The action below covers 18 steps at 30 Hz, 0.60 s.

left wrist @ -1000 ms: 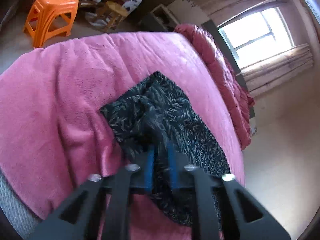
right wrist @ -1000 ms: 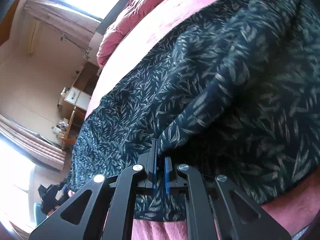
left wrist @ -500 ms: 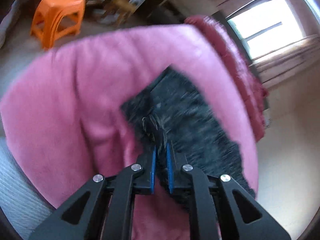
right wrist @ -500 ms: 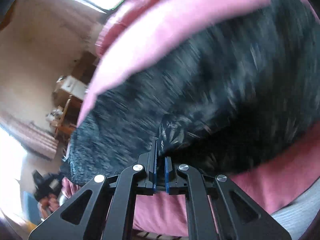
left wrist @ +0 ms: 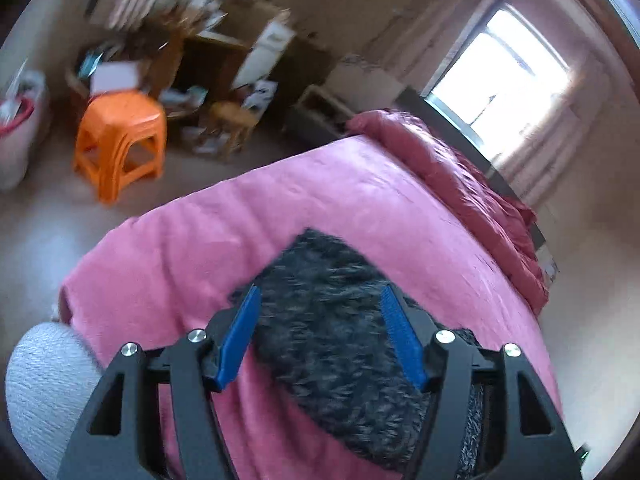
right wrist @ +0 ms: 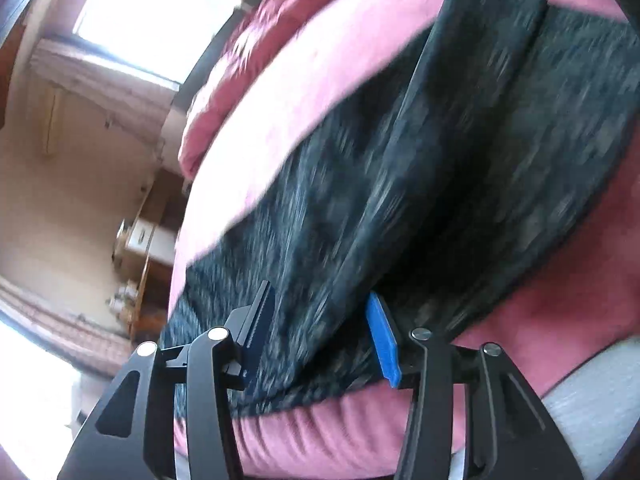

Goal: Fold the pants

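- Pants [left wrist: 336, 344]: dark matt printed cloth, soft.
- Blanket [left wrist: 248, 216]: pink fleecy cloth.
- Stool [left wrist: 120, 136] at ten o'clock: glossy orange plastic.
- Pads [left wrist: 240, 336]: blue, ridged plastic.

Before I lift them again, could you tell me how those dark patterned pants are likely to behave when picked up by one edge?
The pants will probably be floppy: they lie limp in soft layers on the pink blanket. They look thin, so likely light. A one-edge lift would likely undo the fold, so both the left gripper and right gripper seem wise.
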Each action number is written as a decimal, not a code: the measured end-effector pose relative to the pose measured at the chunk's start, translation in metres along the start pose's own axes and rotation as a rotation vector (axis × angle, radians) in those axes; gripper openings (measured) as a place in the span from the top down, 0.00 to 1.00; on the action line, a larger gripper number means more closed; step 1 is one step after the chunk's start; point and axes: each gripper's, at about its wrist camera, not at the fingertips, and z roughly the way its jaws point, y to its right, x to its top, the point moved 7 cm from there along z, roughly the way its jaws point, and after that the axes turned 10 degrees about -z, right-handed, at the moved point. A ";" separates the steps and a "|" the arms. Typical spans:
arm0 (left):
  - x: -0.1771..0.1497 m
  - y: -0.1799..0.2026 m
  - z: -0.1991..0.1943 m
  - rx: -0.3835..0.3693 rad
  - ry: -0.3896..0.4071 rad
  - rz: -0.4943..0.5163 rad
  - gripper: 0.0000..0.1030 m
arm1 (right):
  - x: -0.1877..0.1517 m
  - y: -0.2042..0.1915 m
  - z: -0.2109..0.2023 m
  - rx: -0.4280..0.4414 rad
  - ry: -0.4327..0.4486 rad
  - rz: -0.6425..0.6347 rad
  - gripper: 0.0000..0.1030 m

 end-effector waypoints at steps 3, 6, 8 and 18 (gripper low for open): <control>-0.025 0.031 0.017 -0.053 -0.089 0.079 0.30 | 0.039 0.035 -0.025 -0.061 0.092 0.064 0.55; -0.055 0.063 0.047 -0.093 -0.191 0.167 0.29 | 0.069 0.075 -0.035 -0.114 0.113 0.155 0.55; -0.077 0.076 0.066 -0.093 -0.232 0.240 0.29 | 0.084 0.105 -0.035 -0.133 0.117 0.243 0.55; -0.127 0.090 0.085 -0.083 -0.224 0.440 0.25 | 0.117 0.152 -0.013 -0.120 0.190 0.345 0.79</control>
